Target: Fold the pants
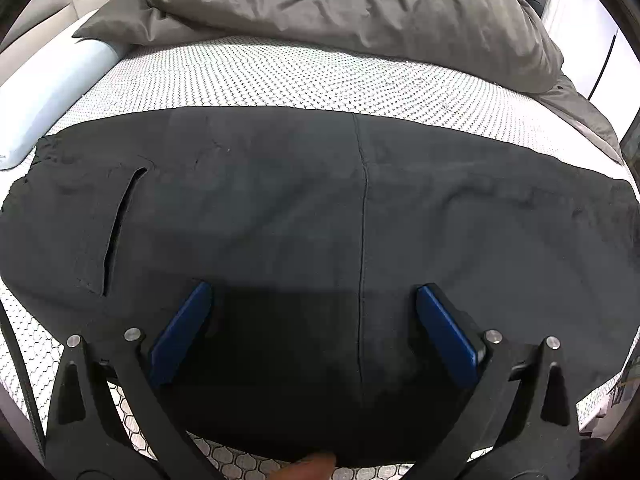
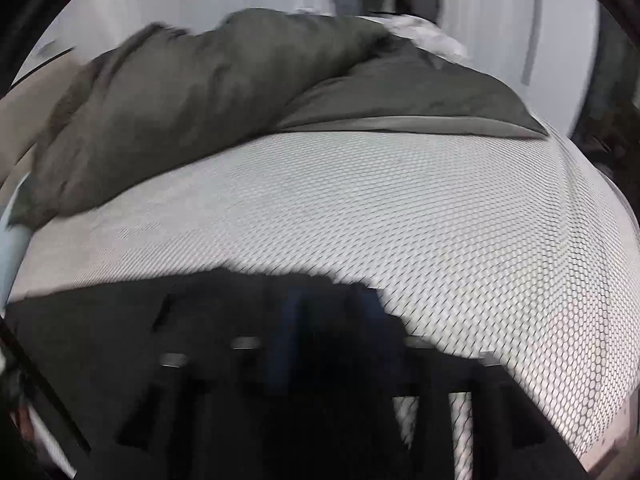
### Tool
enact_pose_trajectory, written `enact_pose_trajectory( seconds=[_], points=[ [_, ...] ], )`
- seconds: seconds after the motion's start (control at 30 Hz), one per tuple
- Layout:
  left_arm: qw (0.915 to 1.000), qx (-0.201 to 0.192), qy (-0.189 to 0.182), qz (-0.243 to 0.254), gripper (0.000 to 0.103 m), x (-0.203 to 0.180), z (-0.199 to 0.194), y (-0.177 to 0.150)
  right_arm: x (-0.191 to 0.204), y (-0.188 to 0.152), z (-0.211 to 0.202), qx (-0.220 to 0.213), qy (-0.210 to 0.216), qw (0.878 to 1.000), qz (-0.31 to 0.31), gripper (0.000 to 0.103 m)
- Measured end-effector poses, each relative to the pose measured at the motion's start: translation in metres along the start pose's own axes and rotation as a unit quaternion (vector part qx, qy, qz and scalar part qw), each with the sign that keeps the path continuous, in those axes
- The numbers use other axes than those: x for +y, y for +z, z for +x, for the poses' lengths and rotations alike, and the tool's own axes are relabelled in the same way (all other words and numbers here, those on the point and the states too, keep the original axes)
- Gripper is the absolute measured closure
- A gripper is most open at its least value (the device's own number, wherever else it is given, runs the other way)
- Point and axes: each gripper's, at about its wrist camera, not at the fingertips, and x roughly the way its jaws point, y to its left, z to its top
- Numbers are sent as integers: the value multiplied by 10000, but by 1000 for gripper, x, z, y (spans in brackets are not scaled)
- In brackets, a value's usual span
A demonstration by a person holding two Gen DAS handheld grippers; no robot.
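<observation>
Blue-padded left gripper (image 1: 314,332): jaws spread wide above black fabric pants (image 1: 320,208), nothing pinched. Pants laid flat along near edge of honeycomb-patterned white mattress (image 1: 280,76). Right gripper (image 2: 332,344): heavily blurred over pants; jaw state cannot be told. Grey crumpled duvet (image 1: 340,4) heaped at far edge.
</observation>
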Motion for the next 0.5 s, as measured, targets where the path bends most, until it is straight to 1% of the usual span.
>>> enact_pose_trajectory(
  seconds=[0.07,0.1,0.2,0.27,0.33,0.37,0.4,0.43,0.47,0.5],
  points=[
    [10000,-2,-20,6,1,1,-1,-1,5,-18,-19,-29,38,9999,-120,26],
    [10000,-4,-28,7,1,2,-2,-2,5,-28,-28,-43,47,9999,-130,24],
    [10000,-15,-41,34,1,3,-4,-4,-1,-62,-41,82,62,9999,-58,22],
    [10000,-27,-37,61,1,4,-6,-6,-14,-74,-36,188,-6,9998,0,22],
    [10000,-43,-27,85,1,5,-7,-8,-27,-91,-36,212,-80,9995,239,23],
    [9999,-50,-21,88,1,6,-7,-9,-34,-95,-34,193,-8,9991,380,23],
    [9999,-59,-10,91,1,6,-7,-10,-39,-99,-33,141,222,9981,552,24],
    [9999,-63,-1,92,1,5,-7,-10,-42,-99,-29,123,384,9973,614,29],
    [9999,-64,16,96,1,5,-7,-10,-43,-101,-28,118,503,9966,643,42],
    [9999,-65,46,101,1,4,-7,-10,-40,-103,-24,151,610,9960,640,46]
  ],
)
